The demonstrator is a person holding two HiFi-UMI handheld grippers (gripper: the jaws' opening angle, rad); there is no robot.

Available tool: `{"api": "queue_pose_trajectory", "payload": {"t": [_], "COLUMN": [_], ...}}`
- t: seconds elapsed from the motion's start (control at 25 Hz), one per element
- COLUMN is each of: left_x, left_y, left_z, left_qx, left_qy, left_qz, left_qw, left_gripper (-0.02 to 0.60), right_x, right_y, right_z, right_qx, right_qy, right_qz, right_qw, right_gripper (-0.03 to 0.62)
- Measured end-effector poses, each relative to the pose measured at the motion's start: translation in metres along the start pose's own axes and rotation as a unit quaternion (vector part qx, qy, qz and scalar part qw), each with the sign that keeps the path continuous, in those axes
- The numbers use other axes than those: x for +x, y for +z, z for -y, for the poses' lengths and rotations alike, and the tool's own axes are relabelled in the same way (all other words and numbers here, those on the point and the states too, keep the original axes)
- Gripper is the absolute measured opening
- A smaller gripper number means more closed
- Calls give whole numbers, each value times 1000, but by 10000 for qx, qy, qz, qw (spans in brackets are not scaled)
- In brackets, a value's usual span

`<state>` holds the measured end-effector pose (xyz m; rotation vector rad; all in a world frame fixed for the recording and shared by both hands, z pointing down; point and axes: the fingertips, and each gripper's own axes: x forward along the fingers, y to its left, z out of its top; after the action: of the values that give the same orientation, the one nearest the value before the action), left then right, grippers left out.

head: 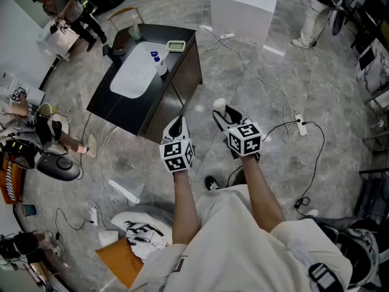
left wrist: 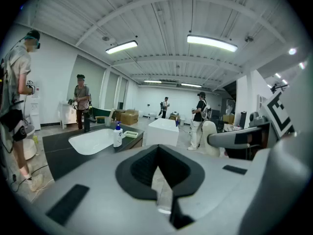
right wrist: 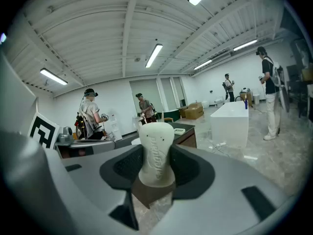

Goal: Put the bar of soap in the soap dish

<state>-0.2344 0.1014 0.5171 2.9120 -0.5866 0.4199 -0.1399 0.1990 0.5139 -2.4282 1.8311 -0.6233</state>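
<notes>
A: Whereabouts of the bar of soap [right wrist: 156, 153]?
B: Pinched upright in the right gripper [head: 223, 115], off the bench [head: 118, 109] altogether, well short of its near corner. Nothing in the left gripper [left wrist: 157, 170], jaws together.
A: And the soap dish [head: 175, 45]?
B: At the far right corner of the bench, beyond the pump bottle [head: 160, 62] and the basin [head: 130, 78].
A: Advice for the carry?
B: Probably best to walk up along the right edge, grip firm but not crushing. Come over the dish from above, clear of the bottle, lay the bar flat, then release. Likely slippery, so no tilting on the way
</notes>
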Motion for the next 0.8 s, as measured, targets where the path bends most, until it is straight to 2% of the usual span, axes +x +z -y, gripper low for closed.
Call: {"api": "queue_pose_trajectory", "payload": {"t": [0.36,0.56,0.8], "left_x": [-5,-2,17], "left_y": [7,-2,3], "left_z": [6,16,11], "left_qx": [-94,96,-81], "left_qy": [-285,-477,-378], "left_qz": [101,-124,-83], "left_qw": [9995,9987,9992], "left_gripper": [5,5,5], "right_x": [-7,-20,-22], "right_y": [0,16,18], "right_z": [-7,-4,18], "right_qx": [-28,87,63], "right_qy": [-142,-133,-312], "right_qz": [-11,191,150], "right_qw": [9999,9997,9994], "right_gripper": [178,178,178]}}
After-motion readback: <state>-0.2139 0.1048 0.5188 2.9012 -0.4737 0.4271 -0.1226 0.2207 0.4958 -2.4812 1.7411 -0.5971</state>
